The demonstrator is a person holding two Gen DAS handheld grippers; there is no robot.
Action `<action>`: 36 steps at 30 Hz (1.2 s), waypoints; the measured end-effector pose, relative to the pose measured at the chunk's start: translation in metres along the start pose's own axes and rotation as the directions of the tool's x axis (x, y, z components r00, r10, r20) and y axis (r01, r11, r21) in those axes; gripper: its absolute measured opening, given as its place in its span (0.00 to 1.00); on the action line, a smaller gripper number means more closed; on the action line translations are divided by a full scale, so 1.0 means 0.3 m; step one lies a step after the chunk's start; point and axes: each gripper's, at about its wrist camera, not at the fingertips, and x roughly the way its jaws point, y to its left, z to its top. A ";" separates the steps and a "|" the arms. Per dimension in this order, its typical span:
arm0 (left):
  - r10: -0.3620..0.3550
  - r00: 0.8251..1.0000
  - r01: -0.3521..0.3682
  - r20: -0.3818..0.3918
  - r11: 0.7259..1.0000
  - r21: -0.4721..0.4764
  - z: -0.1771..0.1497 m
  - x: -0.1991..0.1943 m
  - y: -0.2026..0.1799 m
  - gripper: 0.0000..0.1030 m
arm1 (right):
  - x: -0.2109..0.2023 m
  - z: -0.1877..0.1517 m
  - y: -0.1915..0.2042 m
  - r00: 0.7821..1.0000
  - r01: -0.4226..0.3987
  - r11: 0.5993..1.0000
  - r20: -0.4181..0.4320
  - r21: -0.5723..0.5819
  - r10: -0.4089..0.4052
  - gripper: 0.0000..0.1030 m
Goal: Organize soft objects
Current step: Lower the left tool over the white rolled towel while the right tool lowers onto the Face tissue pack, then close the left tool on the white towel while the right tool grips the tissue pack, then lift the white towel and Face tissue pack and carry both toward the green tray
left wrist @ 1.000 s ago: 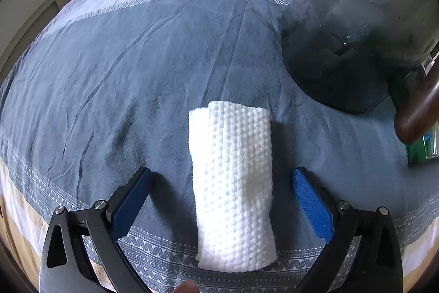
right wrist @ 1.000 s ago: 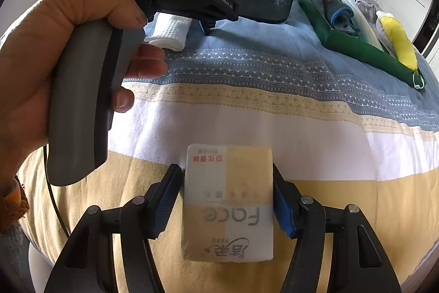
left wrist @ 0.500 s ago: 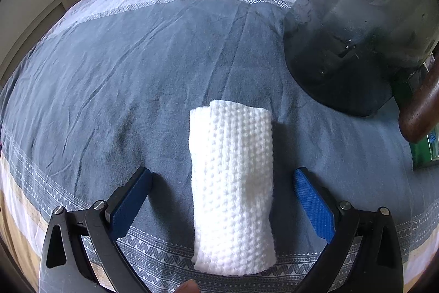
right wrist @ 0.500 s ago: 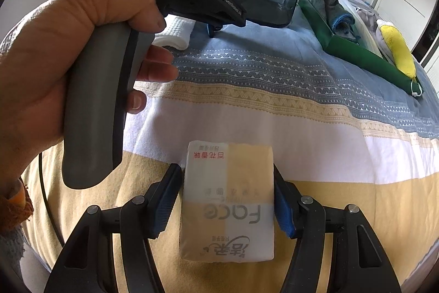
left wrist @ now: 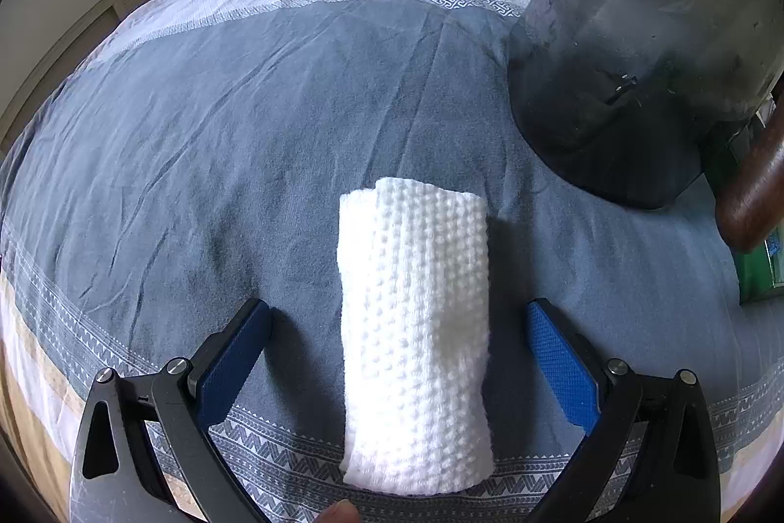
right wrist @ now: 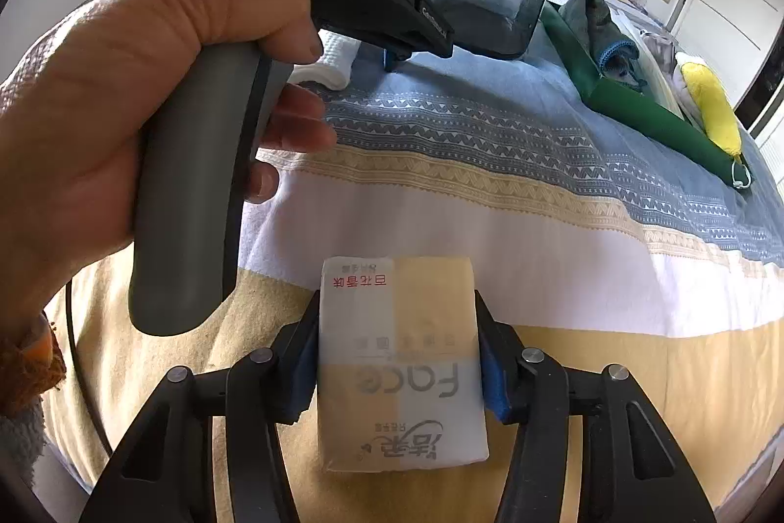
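Left wrist view: almost no change over the last second; left gripper (left wrist: 399, 368) stays wide, straddling the white rolled towel (left wrist: 415, 317) on the bedspread (left wrist: 196, 140), untouched. Right gripper (right wrist: 397, 356) keeps clamping the tissue pack (right wrist: 399, 366). Towel grab looks next.

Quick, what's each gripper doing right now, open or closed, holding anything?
Left gripper: open, straddling the white rolled towel, pads not touching it.
Right gripper: closed on the tissue pack.
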 end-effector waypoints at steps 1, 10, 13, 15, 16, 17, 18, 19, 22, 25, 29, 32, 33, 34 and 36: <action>0.000 1.000 0.000 0.001 1.000 0.000 -0.001 -0.003 -0.001 0.99 | 0.000 -0.001 0.000 1.000 -0.001 1.000 0.001 0.000 0.001 0.51; 0.003 1.000 -0.003 0.007 1.000 -0.001 -0.011 -0.006 -0.005 0.99 | -0.003 -0.005 0.000 1.000 -0.007 1.000 0.009 -0.004 0.007 0.50; 0.003 1.000 -0.003 0.007 1.000 -0.003 -0.014 -0.004 -0.006 0.98 | -0.003 -0.006 0.002 1.000 -0.008 1.000 0.011 -0.004 0.008 0.50; 0.003 1.000 -0.003 0.007 1.000 0.000 -0.012 -0.003 -0.008 0.98 | -0.004 -0.007 0.002 1.000 -0.008 1.000 0.013 -0.005 0.008 0.50; 0.002 1.000 -0.002 0.008 1.000 0.001 -0.012 -0.004 -0.009 0.98 | -0.005 -0.007 0.003 1.000 -0.008 1.000 0.015 -0.005 0.008 0.50; 0.001 1.000 -0.001 0.009 1.000 0.001 -0.013 -0.004 -0.009 0.97 | -0.005 -0.007 0.003 1.000 -0.009 1.000 0.016 -0.004 0.009 0.50; 0.000 1.000 0.000 0.009 1.000 0.001 -0.013 -0.004 -0.008 0.97 | -0.005 -0.007 0.003 1.000 -0.010 1.000 0.016 -0.004 0.010 0.50; -0.001 1.000 0.001 0.011 1.000 0.001 -0.015 -0.005 -0.007 0.96 | -0.005 -0.007 0.003 1.000 -0.010 1.000 0.015 -0.004 0.010 0.50; 0.004 1.000 -0.004 0.013 1.000 0.004 -0.018 -0.004 -0.010 0.95 | -0.006 -0.008 0.003 1.000 -0.010 1.000 0.016 -0.004 0.010 0.50; 0.005 1.000 -0.005 0.012 1.000 0.008 -0.017 -0.002 -0.012 0.93 | -0.006 -0.008 0.002 1.000 -0.010 1.000 0.016 -0.004 0.010 0.50; 0.001 1.000 -0.002 0.018 1.000 0.026 -0.020 -0.010 -0.024 0.74 | -0.005 -0.007 0.002 1.000 -0.012 1.000 0.015 -0.002 0.012 0.50; -0.008 1.000 0.007 0.027 0.998 0.063 -0.018 -0.024 -0.049 0.52 | -0.005 -0.006 0.002 1.000 -0.014 1.000 0.015 -0.002 0.014 0.49; -0.008 1.000 0.006 0.029 0.997 0.074 -0.020 -0.026 -0.056 0.49 | -0.006 -0.005 0.001 1.000 -0.016 1.000 0.015 0.000 0.016 0.49; -0.014 0.999 0.011 0.029 0.997 0.081 -0.022 -0.028 -0.065 0.44 | -0.006 -0.004 0.000 1.000 -0.018 1.000 0.015 0.002 0.018 0.49; -0.015 0.999 0.012 0.029 0.996 0.086 -0.022 -0.029 -0.069 0.39 | -0.005 -0.005 -0.002 1.000 -0.020 1.000 0.016 0.004 0.020 0.49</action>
